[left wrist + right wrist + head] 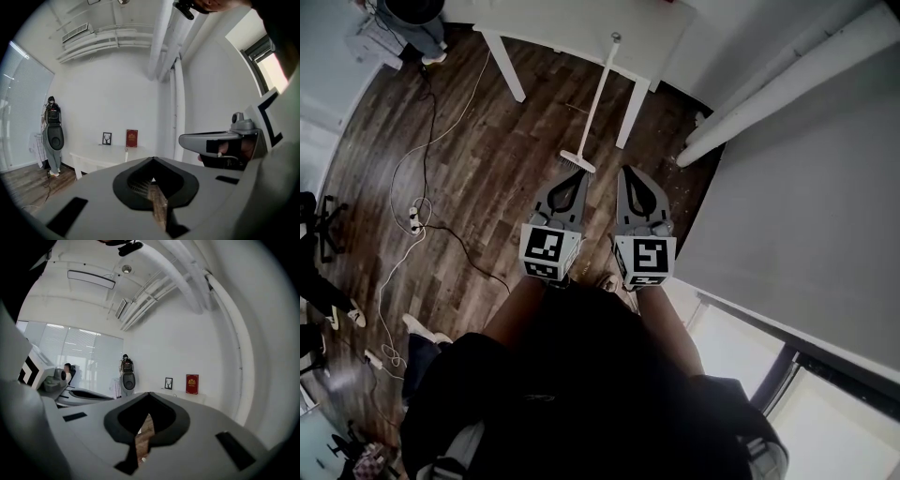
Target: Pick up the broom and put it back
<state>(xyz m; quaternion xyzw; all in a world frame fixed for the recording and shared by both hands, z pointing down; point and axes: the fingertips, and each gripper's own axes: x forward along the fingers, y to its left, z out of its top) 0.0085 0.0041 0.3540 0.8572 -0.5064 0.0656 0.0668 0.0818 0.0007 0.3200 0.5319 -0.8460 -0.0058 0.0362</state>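
**Over the wood floor: both claws closed and empty, broom propped at the white surface**

At far left of the head view, cables trail across the dark wood floor (487,178) to a white power strip (414,217). A person (412,23) stands at the top left corner, beside the white surface (562,23).

Left of centre, the left claw (579,173) is held out in front of the person's body, well above the floor. Its own view shows the two jaws with their tips together and nothing between them; only floor shows through the opening behind the tips.

At centre, the broom (598,98) stands tilted. Its head rests on the floor and the top of its handle leans at the edge of the surface, between two of the legs. In the head view the broom head sits just beyond the left claw's tip. Neither claw has hold of it.

Right of centre, the right claw (623,172) is held level beside the left one, the two close together. Its jaws are fully closed, with nothing gripped.

At right, white pipes (787,84) run along a grey wall (806,206).
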